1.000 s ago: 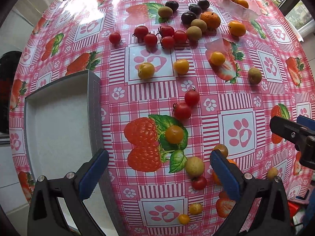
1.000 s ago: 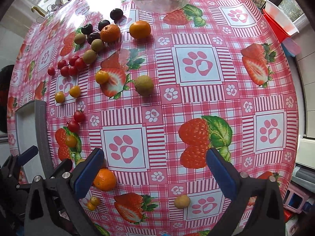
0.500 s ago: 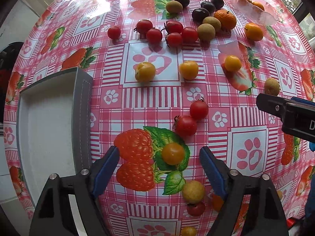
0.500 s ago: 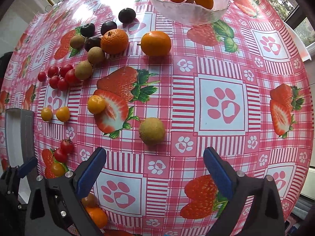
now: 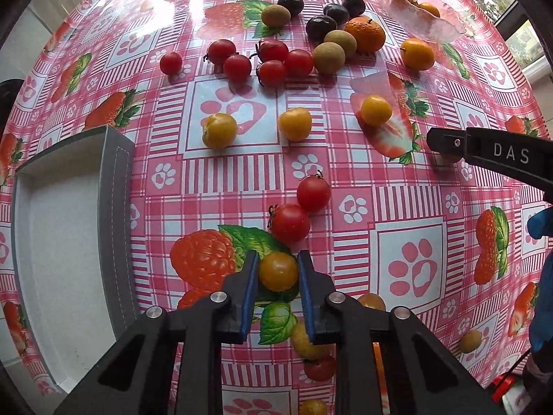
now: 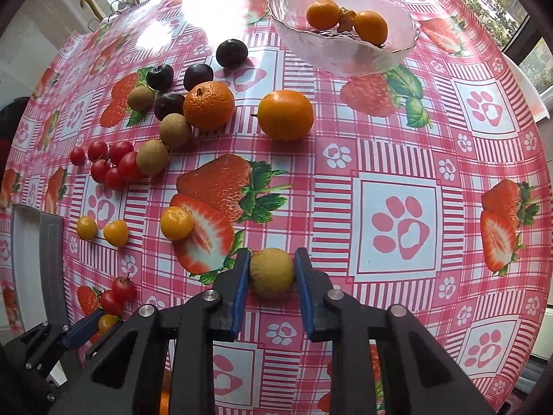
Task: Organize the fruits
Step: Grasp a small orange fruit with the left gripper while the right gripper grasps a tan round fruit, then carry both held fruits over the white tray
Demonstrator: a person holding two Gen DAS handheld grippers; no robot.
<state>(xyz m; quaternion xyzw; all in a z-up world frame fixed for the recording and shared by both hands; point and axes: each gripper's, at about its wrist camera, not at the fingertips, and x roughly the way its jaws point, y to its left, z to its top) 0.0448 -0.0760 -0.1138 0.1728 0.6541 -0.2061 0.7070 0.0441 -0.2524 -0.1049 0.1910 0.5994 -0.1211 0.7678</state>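
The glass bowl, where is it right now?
In the right wrist view the glass bowl sits at the far top of the table, right of the dark plums, with two orange fruits inside and a loose orange just in front.

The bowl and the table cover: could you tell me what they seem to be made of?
Bowl: probably clear glass, possibly plastic; the checks show through its dimpled wall. Table cover: likely glossy vinyl or oilcloth; bright window glare sits on its printed surface.

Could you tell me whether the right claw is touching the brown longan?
Touching: the right wrist view shows the right claw with both blue pads pressed against the brown longan, no gap either side.
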